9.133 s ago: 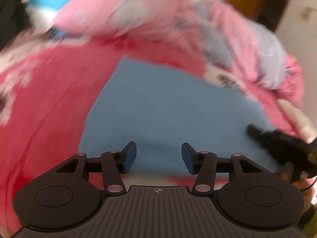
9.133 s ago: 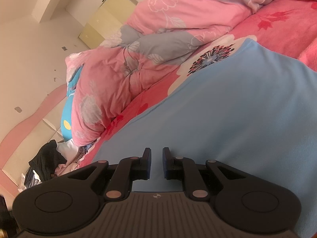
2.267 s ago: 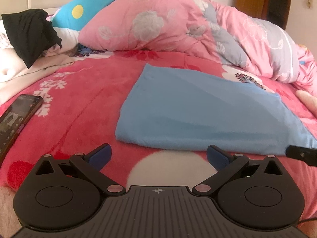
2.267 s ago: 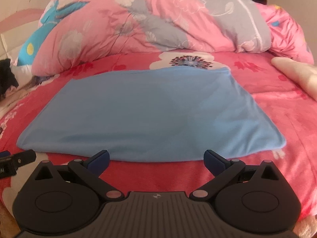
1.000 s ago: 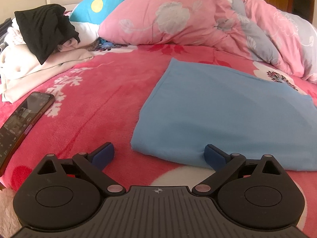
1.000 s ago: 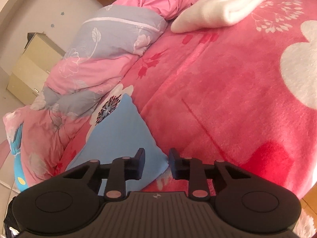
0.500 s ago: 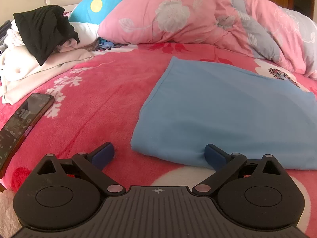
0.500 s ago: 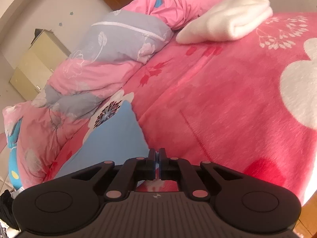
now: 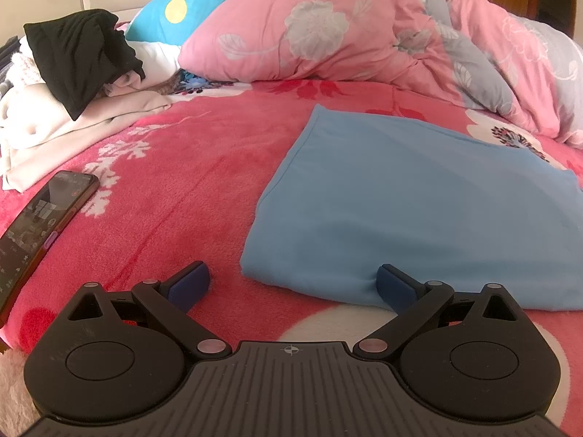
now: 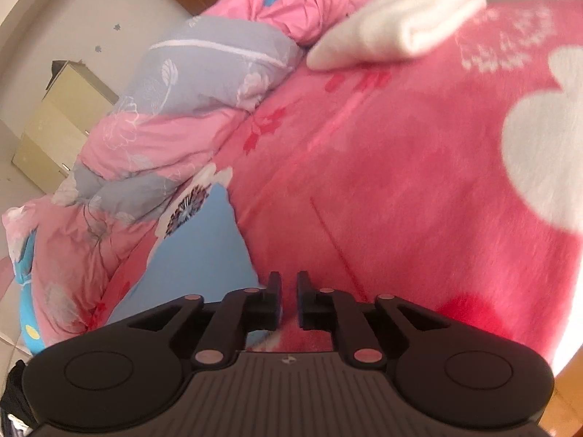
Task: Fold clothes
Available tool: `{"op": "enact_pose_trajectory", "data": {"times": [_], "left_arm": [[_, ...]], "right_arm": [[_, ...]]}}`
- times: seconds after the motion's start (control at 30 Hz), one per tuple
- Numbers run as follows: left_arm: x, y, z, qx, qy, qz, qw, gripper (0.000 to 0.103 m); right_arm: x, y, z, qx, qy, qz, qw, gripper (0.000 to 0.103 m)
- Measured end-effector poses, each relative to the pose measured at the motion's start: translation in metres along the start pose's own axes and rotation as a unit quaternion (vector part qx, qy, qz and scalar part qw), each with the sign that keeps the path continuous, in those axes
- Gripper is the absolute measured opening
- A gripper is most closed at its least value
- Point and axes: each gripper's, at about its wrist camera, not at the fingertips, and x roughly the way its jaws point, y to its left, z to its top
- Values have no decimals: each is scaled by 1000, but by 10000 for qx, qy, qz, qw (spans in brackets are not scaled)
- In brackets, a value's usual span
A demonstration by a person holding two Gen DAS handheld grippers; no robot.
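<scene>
A folded light-blue garment [image 9: 419, 200] lies flat on the pink fleece blanket [image 9: 164, 189]. My left gripper [image 9: 291, 282] is open wide at the garment's near left corner. Its right fingertip [image 9: 395, 286] touches the near folded edge, and its left fingertip [image 9: 189, 280] rests over bare blanket. In the right wrist view the garment's [image 10: 204, 255] right end runs to a corner just left of my right gripper [image 10: 288, 291]. That gripper's jaws are opening from a narrow gap. Only blanket [image 10: 400, 200] shows between them.
A phone [image 9: 40, 225] lies on the blanket at the left, behind it a pile of clothes topped by a black garment [image 9: 80, 62]. A pink and grey duvet [image 9: 328, 29] is bunched along the back. A folded white towel [image 10: 400, 25] lies far right, near the bed's edge.
My right gripper's jaws closed fully beside the garment's corner, then parted a little. The left gripper and the garment have kept still.
</scene>
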Motion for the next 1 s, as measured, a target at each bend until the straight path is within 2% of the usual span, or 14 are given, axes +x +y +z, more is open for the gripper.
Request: {"op": "enact_pose_trajectory", "data": {"times": [0.03, 0.13, 0.27, 0.37, 0.47, 0.53, 0.7, 0.83, 1.0], "left_arm": [[0, 0, 0, -5, 1, -5, 10000, 100], [0, 1, 0, -23, 3, -19, 10000, 100], [1, 1, 0, -32, -7, -24, 10000, 101], [1, 1, 0, -26, -14, -24, 10000, 101], [1, 1, -1, -30, -18, -22, 10000, 102], [1, 1, -1, -34, -25, -16, 10000, 102], [2, 1, -1, -34, -33, -19, 10000, 102], [2, 1, -1, -34, -40, -29, 10000, 102], [2, 2, -1, -32, -35, -44, 10000, 102]], "right_arm": [[1, 4, 3, -89, -21, 11, 10000, 24], [12, 20, 10, -421, 86, 87, 9990, 35], [41, 35, 15, -707, 421, 121, 9965, 36], [57, 32, 18, -586, 601, 156, 9964, 36], [60, 31, 20, -601, 623, 214, 9960, 28], [61, 31, 21, -639, 633, 233, 9957, 16], [59, 35, 20, -777, 596, 298, 9947, 2], [56, 35, 21, -838, 401, 140, 9956, 0], [59, 21, 22, -457, 435, 72, 9980, 0]]}}
